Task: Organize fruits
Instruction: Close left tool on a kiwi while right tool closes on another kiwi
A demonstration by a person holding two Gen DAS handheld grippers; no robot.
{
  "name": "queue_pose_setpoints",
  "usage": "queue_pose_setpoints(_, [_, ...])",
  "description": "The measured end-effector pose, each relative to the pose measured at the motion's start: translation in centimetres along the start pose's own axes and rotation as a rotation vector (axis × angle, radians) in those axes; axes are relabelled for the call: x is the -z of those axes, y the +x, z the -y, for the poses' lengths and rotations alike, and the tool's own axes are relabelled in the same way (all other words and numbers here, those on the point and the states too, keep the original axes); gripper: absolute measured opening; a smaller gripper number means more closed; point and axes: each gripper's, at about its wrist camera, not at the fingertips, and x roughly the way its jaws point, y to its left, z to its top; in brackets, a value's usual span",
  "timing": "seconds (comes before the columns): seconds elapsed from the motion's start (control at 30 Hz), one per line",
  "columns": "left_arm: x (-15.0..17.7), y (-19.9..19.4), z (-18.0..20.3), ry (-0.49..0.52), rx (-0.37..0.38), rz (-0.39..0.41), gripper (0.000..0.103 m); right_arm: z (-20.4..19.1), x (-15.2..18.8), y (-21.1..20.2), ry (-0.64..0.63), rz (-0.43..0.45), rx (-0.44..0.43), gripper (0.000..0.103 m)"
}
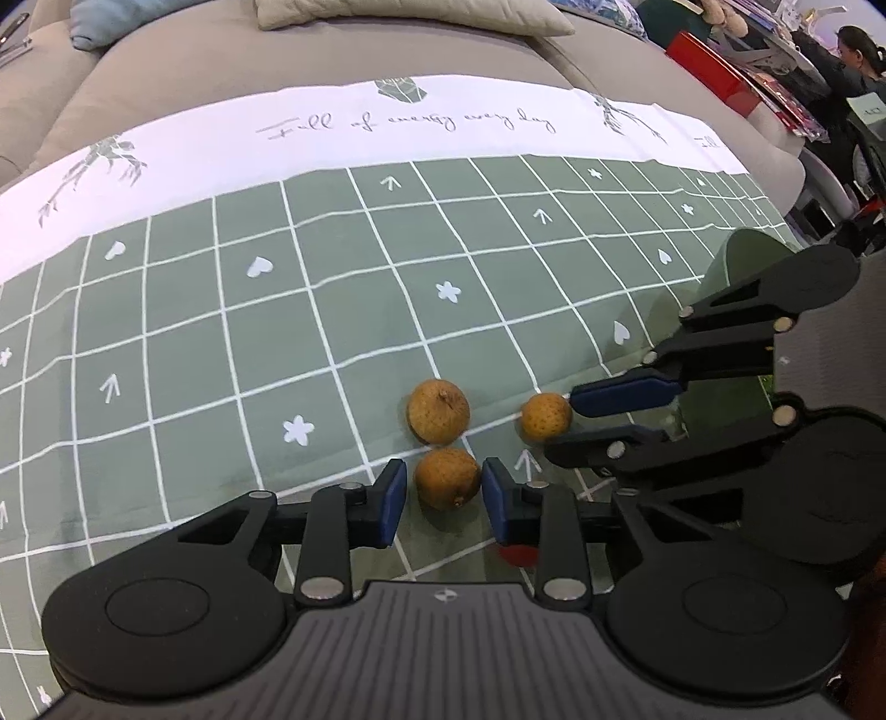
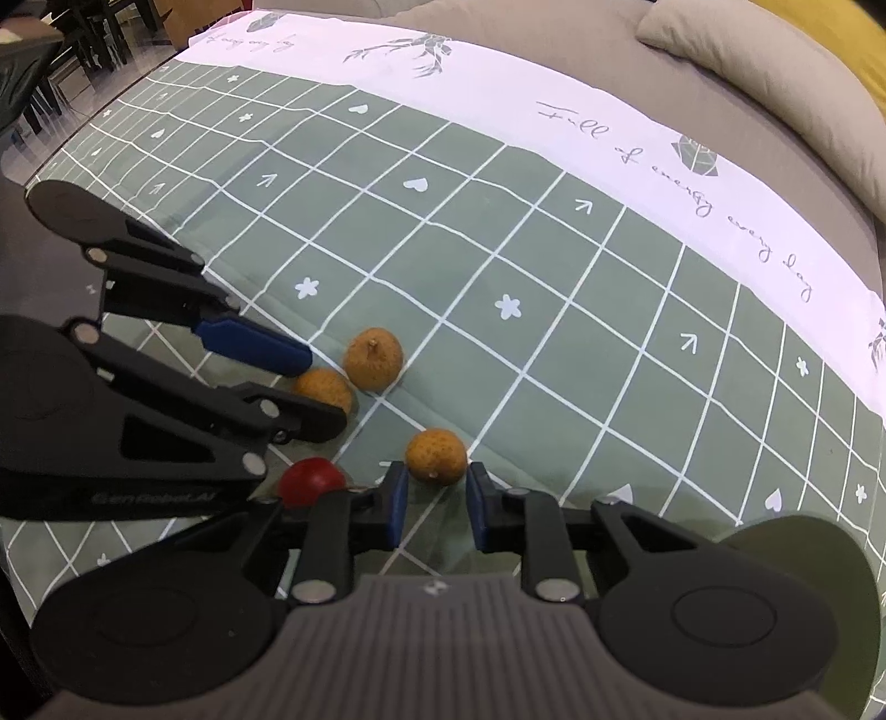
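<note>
Three brown longans lie on the green checked cloth (image 1: pixel 277 332). In the left wrist view my left gripper (image 1: pixel 443 490) is open with one longan (image 1: pixel 447 477) between its blue pads, small gaps on both sides. A second longan (image 1: pixel 438 411) lies just beyond it. My right gripper (image 1: pixel 559 423) comes in from the right, its fingers around the third longan (image 1: pixel 545 415). In the right wrist view my right gripper (image 2: pixel 437 487) is open around that longan (image 2: pixel 436 456), and the left gripper (image 2: pixel 326 387) stands around its longan (image 2: pixel 324 389). A red fruit (image 2: pixel 308 481) lies by the right gripper's left finger.
A green dish (image 2: pixel 797 559) sits at the lower right in the right wrist view; it also shows behind the right gripper in the left wrist view (image 1: pixel 747 260). The cloth's white band (image 1: pixel 387 127) and grey cushions (image 1: pixel 410 14) lie beyond.
</note>
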Motion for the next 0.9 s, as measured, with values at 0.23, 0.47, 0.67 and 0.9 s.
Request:
queue_pose_setpoints(0.23, [0.1,0.2,-0.6,-0.054,0.033,-0.013,0.033,0.3,-0.2,0.5,0.016,0.006,-0.001,0.019])
queue_pose_setpoints(0.47, [0.4,0.1,-0.9,-0.101,0.053,-0.025,0.028,0.5,-0.3,0.9,0.043,0.018,0.006,0.017])
queue_pose_setpoints(0.67, [0.9,-1.1,-0.8,-0.13,0.02,0.007,0.028,-0.1,-0.1,-0.6,0.047,0.052,0.0,0.016])
queue_pose_setpoints(0.9, [1.6,-4.9,0.0,-0.155,0.008,0.077,0.028,-1.1,1.3,-4.4,0.068,0.122,-0.012,0.016])
